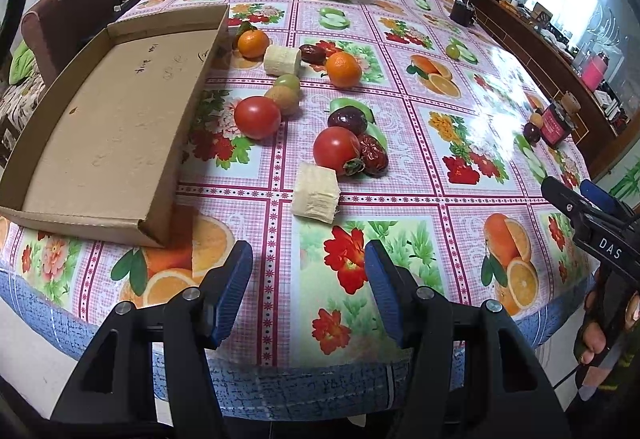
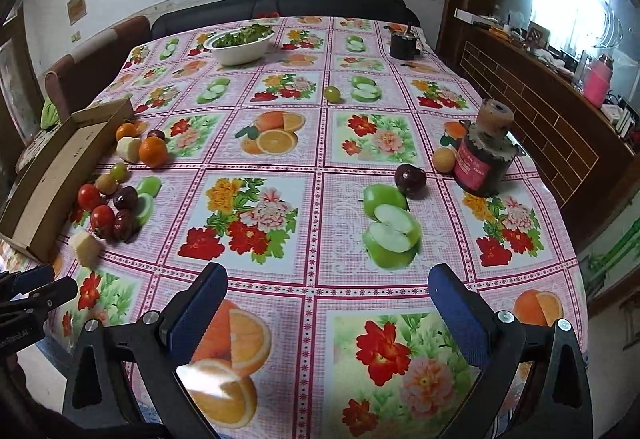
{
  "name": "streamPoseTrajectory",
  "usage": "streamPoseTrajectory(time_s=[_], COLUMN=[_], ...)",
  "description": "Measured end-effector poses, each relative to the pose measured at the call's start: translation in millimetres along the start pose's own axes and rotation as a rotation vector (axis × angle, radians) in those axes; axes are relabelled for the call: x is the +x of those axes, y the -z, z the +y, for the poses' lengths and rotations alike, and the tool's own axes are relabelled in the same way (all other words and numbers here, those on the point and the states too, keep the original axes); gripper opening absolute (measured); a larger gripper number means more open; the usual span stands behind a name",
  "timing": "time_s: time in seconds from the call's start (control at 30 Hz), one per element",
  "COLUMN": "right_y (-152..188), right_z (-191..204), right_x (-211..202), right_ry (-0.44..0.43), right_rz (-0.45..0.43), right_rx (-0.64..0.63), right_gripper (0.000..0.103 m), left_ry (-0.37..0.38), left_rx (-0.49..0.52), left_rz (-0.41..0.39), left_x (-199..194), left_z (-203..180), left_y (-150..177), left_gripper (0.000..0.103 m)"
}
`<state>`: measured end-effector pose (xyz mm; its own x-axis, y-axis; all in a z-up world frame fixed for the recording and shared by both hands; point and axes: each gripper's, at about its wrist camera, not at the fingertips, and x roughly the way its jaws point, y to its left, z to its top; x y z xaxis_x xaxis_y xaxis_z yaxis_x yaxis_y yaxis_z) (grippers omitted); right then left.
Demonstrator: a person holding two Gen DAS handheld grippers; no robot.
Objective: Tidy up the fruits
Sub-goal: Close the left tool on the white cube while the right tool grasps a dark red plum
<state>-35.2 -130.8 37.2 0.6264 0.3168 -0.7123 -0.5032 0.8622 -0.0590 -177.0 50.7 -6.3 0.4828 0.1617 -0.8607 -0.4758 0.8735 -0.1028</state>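
An empty cardboard tray [image 1: 100,127] lies at the table's left. Beside it lie two tomatoes [image 1: 257,117], [image 1: 335,149], two oranges [image 1: 343,69], [image 1: 253,43], two pale cut chunks [image 1: 316,193], [image 1: 282,60], dark red dates [image 1: 347,119], a green grape [image 1: 287,82] and a brown fruit [image 1: 283,99]. My left gripper [image 1: 308,263] is open and empty over the near table edge. My right gripper [image 2: 326,299] is open and empty, well right of the pile [image 2: 120,199]. A dark plum [image 2: 410,180], a yellow fruit [image 2: 444,159] and a green grape [image 2: 332,94] lie apart.
A white bowl of greens [image 2: 240,45] stands at the back. A dark jar with a red label [image 2: 484,159] stands at the right, a small black cup [image 2: 404,44] far back. The fruit-print tablecloth [image 2: 320,143] covers the table. A brown chair [image 1: 80,11] stands behind the tray.
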Motion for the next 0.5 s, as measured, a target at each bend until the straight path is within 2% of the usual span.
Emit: streamPoseTrajectory(time_s=[0.2, 0.33, 0.5], right_y=[-0.2, -2.0, -9.3], right_z=[-7.6, -26.2, -60.3], right_x=[6.6, 10.7, 25.3], right_ry=[-0.029, -0.028, -0.076], right_rz=[-0.002, -0.021, -0.022], right_rx=[0.006, 0.043, 0.144], right_gripper=[0.101, 0.101, 0.093], left_ry=[-0.016, -0.021, -0.023], left_rx=[0.007, 0.005, 0.003], left_rz=[0.01, 0.013, 0.025], left_x=[5.1, 8.4, 17.4], left_z=[-2.1, -0.9, 0.6], left_y=[-5.0, -9.6, -14.9], left_gripper=[0.057, 0.057, 0.057])
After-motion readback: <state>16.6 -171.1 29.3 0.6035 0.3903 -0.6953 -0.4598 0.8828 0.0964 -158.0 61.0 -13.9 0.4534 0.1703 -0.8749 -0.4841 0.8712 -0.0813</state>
